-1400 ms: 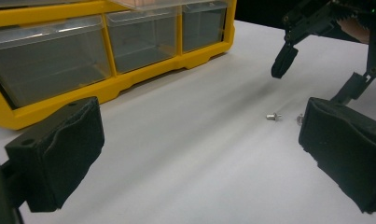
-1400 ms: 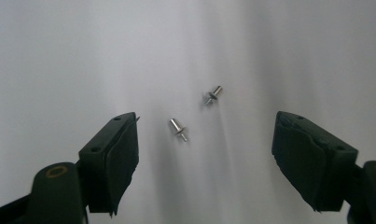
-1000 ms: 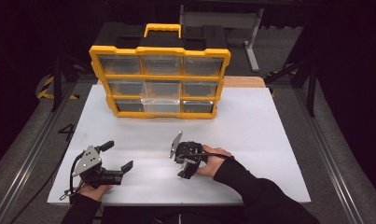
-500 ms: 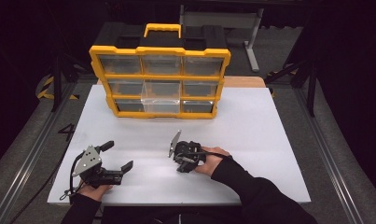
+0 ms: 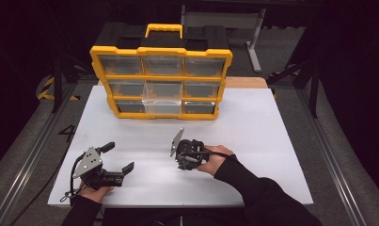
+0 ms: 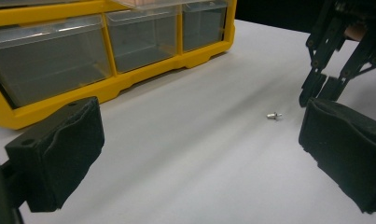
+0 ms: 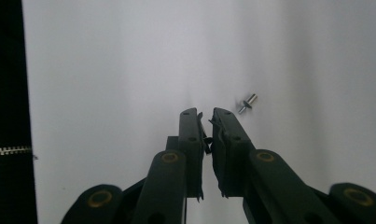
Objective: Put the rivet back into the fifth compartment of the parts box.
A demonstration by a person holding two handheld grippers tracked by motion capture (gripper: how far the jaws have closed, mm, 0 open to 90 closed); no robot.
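- High view: the right gripper (image 5: pixel 180 151) is held low over the white table (image 5: pixel 272 141), near of the yellow organizer (image 5: pixel 161 82); the left gripper (image 5: pixel 115 159) is spread wide.
- Left gripper view: a small silvery screw (image 6: pixel 274 115), short with a flanged head, lies flat just beside the right gripper's tips.
- Right gripper view: the jaws have just been closing and are pressed together, nothing between them; the screw lies just right of the tips.

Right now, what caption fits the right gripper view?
Shut tongs beside a small screw on the white table.

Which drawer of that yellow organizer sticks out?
The middle drawer of the organizer: its clear front juts forward past the frame, while the others sit flush.
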